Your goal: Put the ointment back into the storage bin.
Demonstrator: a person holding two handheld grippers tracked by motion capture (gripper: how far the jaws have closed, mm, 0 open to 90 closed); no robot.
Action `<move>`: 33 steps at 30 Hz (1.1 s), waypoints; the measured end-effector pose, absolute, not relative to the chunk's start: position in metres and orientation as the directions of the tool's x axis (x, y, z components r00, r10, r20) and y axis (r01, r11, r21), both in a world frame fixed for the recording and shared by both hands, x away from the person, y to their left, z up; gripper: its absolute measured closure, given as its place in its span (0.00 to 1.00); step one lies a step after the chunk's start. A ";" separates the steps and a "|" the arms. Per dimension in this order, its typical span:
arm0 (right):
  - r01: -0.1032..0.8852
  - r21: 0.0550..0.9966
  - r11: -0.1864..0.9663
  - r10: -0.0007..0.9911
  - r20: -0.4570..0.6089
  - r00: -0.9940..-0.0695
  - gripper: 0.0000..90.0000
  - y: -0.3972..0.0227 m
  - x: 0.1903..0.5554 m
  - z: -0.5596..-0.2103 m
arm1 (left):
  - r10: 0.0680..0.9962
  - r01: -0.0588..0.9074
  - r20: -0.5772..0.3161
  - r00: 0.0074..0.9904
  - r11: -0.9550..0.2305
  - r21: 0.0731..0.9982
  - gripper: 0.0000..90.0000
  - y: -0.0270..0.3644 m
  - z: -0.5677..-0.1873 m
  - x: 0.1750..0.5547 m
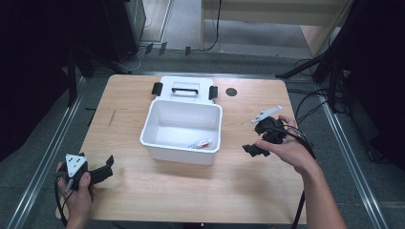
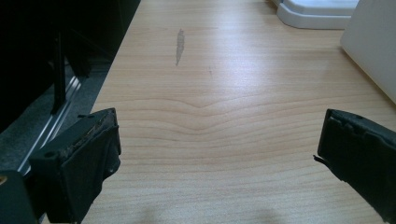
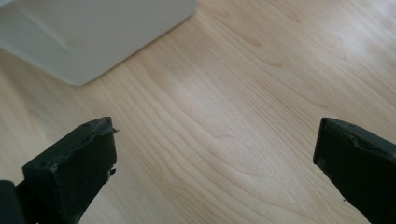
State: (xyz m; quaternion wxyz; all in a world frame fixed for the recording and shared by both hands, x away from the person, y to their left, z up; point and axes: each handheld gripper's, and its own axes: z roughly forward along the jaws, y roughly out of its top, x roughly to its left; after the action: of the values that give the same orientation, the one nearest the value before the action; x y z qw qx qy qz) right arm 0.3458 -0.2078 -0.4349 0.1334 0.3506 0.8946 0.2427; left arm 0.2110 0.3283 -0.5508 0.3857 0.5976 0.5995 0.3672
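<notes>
Grippers idle, small item lies in the box

Box (image 1: pixel 183 129), white and open, stands mid-table with its lid (image 1: pixel 185 88) laid flat behind it, probably to leave the inside free to reach. A small tube-like item (image 1: pixel 199 142) lies on the floor of the box near the front wall; what it is cannot be made out. The left gripper (image 1: pixel 98 172) rests low at the near left corner of the table (image 1: pixel 129 195), jaws spread wide with nothing between them. The right gripper (image 1: pixel 256 148) hangs just right of the box, also spread and empty. Both seem parked clear of the box. A dark round spot (image 1: pixel 231 91) marks the far edge of the table.
</notes>
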 end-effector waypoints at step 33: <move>0.531 0.845 0.070 0.937 0.126 -0.324 0.00 -0.334 0.240 -0.541 | 1.000 0.451 -0.017 -0.007 0.019 0.892 0.00 0.327 -0.551 0.213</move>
State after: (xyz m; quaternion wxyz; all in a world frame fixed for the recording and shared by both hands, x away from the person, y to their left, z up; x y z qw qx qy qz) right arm 0.2402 -0.3335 -0.5409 0.2374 0.5305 0.6919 0.4284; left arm 0.2125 0.3273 -0.5508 0.3744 0.5970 0.6075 0.3665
